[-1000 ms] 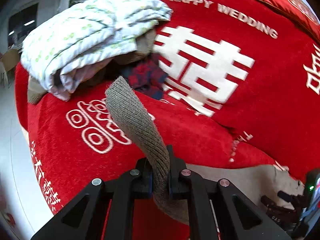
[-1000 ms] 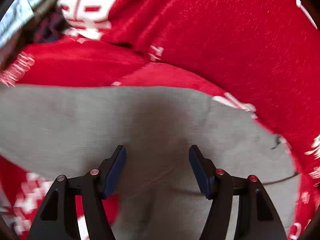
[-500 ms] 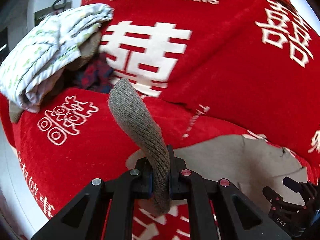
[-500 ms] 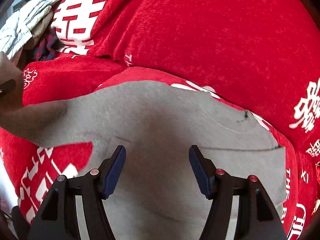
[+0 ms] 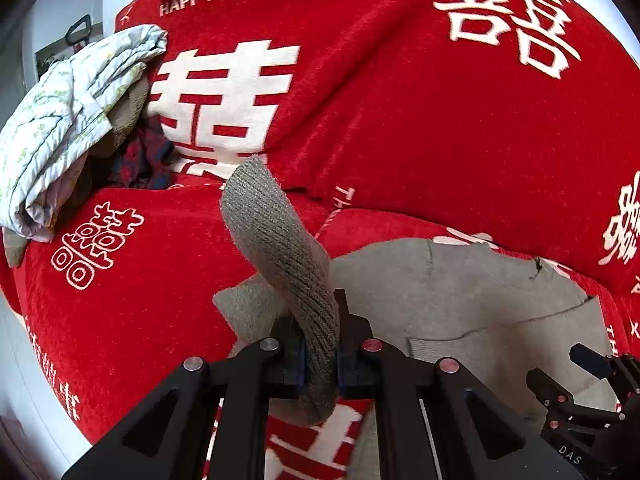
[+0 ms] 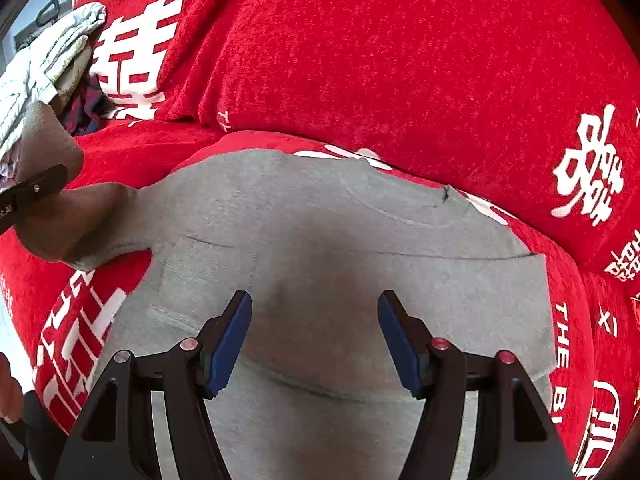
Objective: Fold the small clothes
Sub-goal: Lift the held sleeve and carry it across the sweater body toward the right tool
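A grey knitted sweater [image 6: 340, 240] lies spread on the red sofa seat, also seen in the left wrist view as the grey sweater body [image 5: 480, 300]. My left gripper [image 5: 320, 356] is shut on the sweater's ribbed sleeve cuff [image 5: 276, 240], which curls up above the fingers. From the right wrist camera, that lifted sleeve [image 6: 60, 216] hangs at the far left edge. My right gripper [image 6: 314, 336] stands open above the sweater's middle, nothing between its blue pads [image 6: 230, 340]. It also shows at the lower right of the left wrist view as the right gripper [image 5: 576, 384].
The red sofa cover [image 5: 400, 100] with white wedding lettering spans seat and backrest. A pile of folded clothes, a pale patterned bundle [image 5: 68, 112] on top, sits at the seat's left end. White floor [image 5: 12, 360] lies past the sofa's left edge.
Both grippers have moved rightward along the sofa. The left one carried the sleeve cuff toward the sweater body, and the clothes pile slid further left in both views. The grips are unchanged.
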